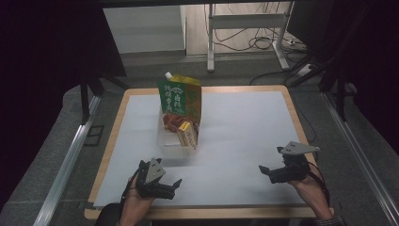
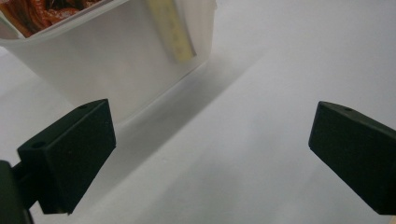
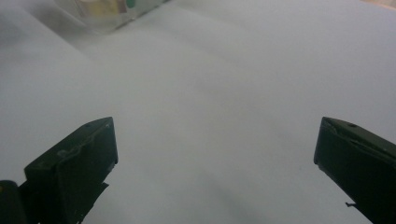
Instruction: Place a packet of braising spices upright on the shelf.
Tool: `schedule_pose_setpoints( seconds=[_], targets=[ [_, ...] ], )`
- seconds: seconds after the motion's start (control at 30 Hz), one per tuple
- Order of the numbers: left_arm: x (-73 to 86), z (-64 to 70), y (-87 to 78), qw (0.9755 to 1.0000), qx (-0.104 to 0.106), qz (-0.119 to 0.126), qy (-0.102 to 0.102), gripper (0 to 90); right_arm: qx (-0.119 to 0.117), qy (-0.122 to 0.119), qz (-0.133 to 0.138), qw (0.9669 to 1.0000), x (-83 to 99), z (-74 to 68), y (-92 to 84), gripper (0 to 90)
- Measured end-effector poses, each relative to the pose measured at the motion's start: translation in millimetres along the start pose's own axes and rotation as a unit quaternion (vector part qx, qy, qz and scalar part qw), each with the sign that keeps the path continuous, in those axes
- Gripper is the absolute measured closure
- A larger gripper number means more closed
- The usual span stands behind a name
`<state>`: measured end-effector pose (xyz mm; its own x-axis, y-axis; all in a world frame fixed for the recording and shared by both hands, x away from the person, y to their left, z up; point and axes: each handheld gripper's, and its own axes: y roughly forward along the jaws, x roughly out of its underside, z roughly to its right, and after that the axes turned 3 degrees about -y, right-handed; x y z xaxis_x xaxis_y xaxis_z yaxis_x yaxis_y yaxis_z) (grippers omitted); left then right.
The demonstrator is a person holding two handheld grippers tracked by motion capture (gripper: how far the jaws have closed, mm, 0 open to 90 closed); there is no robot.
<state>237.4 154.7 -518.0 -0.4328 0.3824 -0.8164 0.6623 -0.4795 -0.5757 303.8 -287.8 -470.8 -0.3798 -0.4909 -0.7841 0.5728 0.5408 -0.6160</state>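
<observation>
A clear plastic bin stands in the middle of the white table sheet. It holds a tall green and yellow refill pouch, a reddish snack pack and a small yellow carton. My left gripper rests at the front left, open and empty, just short of the bin. In the left gripper view the bin wall is close above the wide-apart jaws. My right gripper sits at the front right, open and empty over bare sheet.
The wooden table edge runs along the front. Dark curtains hang on both sides. A white metal stand and cables lie on the floor behind the table. Metal rails flank the table.
</observation>
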Motion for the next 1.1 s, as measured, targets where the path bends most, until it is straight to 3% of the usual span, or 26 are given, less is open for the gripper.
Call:
schedule_pose_setpoints(
  seconds=[0.7, 1.1],
  targets=[
    [0.7, 0.9, 2.0, 1.0, 0.001, -0.007, 0.006, 0.3, 0.026, 0.017, -0.001, 0.9995, 29.9, 5.7, -15.7, 0.0],
    [2.3, 1.7, 4.3, 0.9999, 0.0, -0.01, 0.012, 0.3, 0.037, 0.024, -0.019, 0.9989, 47.5, 8.6, -17.5, 0.0]
  ],
)
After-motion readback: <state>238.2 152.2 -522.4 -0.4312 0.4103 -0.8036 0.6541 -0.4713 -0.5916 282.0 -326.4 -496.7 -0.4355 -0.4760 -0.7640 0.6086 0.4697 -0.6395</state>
